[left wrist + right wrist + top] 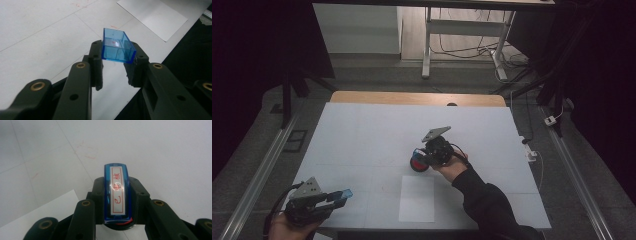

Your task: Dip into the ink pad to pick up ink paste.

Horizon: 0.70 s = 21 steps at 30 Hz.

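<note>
Cap off and parked near-left in the left gripper — clamped on the clear blue cap — the right gripper grips the self-inking stamp mid-worktop, beyond the white sheet — seemingly readied for stamping.

Far half of table: my white table lies bare across the upper part of the high view, from left edge to right edge, so I can pass freely there.
Centre: my right gripper, clamped on the blue stamp, sits at mid-frame with my sleeve slanting in from the lower right; that blocks a straight path across.
Lower middle: the white sheet lies flat, no barrier above it.
Lower left: my left gripper holds the blue cap at the table's near corner; open table lies between it and the sheet.
</note>
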### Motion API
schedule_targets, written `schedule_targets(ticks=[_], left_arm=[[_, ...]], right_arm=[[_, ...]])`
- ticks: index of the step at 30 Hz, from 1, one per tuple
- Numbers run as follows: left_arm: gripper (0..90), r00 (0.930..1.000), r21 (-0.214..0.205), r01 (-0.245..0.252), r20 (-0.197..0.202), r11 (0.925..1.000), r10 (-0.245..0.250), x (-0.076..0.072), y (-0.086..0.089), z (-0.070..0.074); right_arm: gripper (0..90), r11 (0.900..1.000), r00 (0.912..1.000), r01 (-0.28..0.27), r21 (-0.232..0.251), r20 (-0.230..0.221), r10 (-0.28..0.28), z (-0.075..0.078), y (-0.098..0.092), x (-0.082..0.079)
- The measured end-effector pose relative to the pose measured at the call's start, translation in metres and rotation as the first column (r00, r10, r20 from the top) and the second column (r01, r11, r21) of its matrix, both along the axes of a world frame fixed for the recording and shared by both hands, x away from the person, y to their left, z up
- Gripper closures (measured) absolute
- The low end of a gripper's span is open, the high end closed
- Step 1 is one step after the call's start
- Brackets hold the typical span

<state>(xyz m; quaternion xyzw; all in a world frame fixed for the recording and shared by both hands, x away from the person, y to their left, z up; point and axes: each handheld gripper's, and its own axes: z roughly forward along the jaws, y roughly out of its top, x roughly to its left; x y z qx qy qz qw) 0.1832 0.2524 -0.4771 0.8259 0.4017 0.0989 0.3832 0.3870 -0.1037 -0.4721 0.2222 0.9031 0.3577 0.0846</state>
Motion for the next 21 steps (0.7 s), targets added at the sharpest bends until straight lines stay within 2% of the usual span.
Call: schedule_targets(ticks=[21], left_arm=[[68.4,1.0000,-0.005,0.003,0.003,1.0000,-0.003,0.000,0.000,0.000]], right_arm=[[69.6,0.9960,0.9980,-0.061,0.065,-0.016,0.062,0.021,-0.016,-0.021]])
